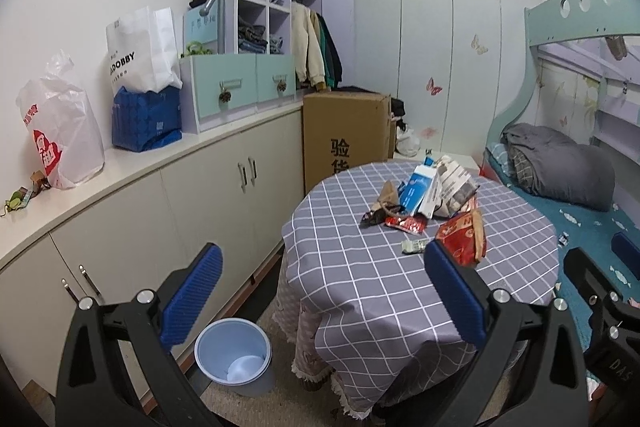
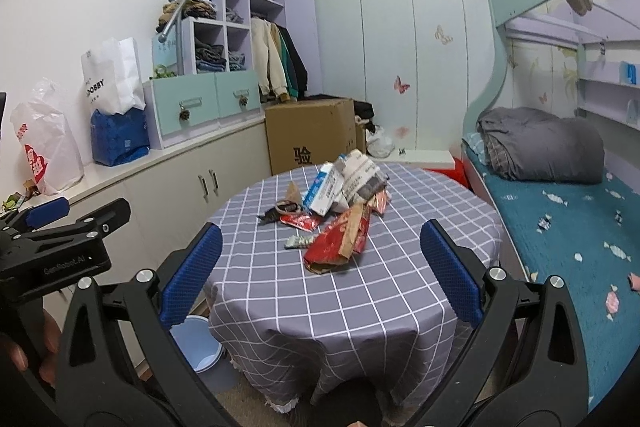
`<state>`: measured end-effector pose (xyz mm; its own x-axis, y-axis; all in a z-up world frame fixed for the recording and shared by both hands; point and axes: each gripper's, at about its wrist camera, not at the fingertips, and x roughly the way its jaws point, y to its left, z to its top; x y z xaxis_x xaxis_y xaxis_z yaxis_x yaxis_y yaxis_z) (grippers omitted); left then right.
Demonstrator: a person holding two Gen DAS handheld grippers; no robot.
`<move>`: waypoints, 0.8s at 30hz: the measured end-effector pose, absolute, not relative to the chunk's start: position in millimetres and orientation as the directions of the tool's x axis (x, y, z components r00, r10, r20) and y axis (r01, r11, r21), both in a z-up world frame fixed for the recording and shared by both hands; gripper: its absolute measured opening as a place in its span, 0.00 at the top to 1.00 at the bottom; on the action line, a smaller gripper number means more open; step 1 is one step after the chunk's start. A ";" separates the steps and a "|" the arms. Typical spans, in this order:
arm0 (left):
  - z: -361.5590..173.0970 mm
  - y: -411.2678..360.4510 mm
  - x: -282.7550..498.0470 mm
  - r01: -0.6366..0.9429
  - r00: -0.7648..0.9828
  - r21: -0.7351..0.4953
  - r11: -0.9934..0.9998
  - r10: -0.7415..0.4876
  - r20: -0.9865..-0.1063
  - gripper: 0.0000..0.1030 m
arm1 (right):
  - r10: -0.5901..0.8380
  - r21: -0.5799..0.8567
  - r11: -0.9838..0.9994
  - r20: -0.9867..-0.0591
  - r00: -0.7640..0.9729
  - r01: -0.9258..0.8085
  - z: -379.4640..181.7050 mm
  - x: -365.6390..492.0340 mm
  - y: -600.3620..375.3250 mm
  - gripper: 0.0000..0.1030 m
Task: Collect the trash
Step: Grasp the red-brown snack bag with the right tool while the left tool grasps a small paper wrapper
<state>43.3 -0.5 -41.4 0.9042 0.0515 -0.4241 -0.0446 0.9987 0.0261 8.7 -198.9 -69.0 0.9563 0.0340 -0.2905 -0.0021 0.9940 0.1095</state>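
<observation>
Left wrist: trash pile [image 1: 430, 205], table [image 1: 360, 267], bin [image 1: 234, 357]

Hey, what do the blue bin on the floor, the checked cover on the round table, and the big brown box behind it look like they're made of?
Blue bin: likely plastic, since it has smooth moulded walls with a soft sheen.
Checked table cover: woven fabric by the look, matte, draping in folds over the edge.
Brown box: corrugated cardboard, dull brown, with printed black characters and folded flaps.

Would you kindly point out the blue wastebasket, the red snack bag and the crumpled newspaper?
blue wastebasket [image 1: 234, 357]: left wrist view, inner wall.
red snack bag [image 2: 340, 243]: right wrist view, middle of bag.
crumpled newspaper [image 2: 364, 179]: right wrist view, printed face.
</observation>
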 end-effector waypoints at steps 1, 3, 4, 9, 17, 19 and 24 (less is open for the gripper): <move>-45.3 -2.0 48.2 -0.045 0.898 0.029 0.999 0.053 -0.436 0.04 | 0.032 0.117 0.993 -0.304 0.952 0.004 -72.9 13.3 -202.2 0.06; -52.8 -4.8 58.4 -0.034 0.887 0.031 0.999 0.045 -0.460 0.04 | 0.029 0.138 0.990 -0.340 0.940 0.019 -82.4 25.8 -209.7 0.06; -57.5 -6.3 65.8 -0.022 0.879 0.029 0.999 0.033 -0.476 0.04 | 0.030 0.144 0.989 -0.348 0.937 0.022 -84.2 29.2 -211.6 0.06; -83.0 -16.2 107.4 0.046 0.826 0.026 0.999 -0.023 -0.563 0.04 | 0.042 0.177 0.984 -0.422 0.906 0.037 -104.5 66.6 -223.0 0.06; -116.5 -44.1 174.7 0.140 0.753 0.073 0.987 -0.059 -0.656 0.04 | 0.081 0.207 0.977 -0.587 0.805 0.053 -146.9 166.3 -241.2 0.06; -123.6 -51.3 188.7 0.161 0.734 0.092 0.983 -0.057 -0.676 0.04 | 0.123 0.253 0.967 -0.600 0.790 0.042 -153.7 182.1 -244.3 0.06; -138.4 -65.8 214.1 0.234 0.689 0.119 0.965 -0.079 -0.721 0.04 | 0.197 0.310 0.951 -0.629 0.752 0.011 -167.9 212.7 -247.5 0.47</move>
<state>214.1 -65.8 -138.4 0.6889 -0.0785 -0.7206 0.2343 0.9649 0.1188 212.7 -247.5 -167.9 0.7523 0.1967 -0.6287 0.0106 0.9506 0.3101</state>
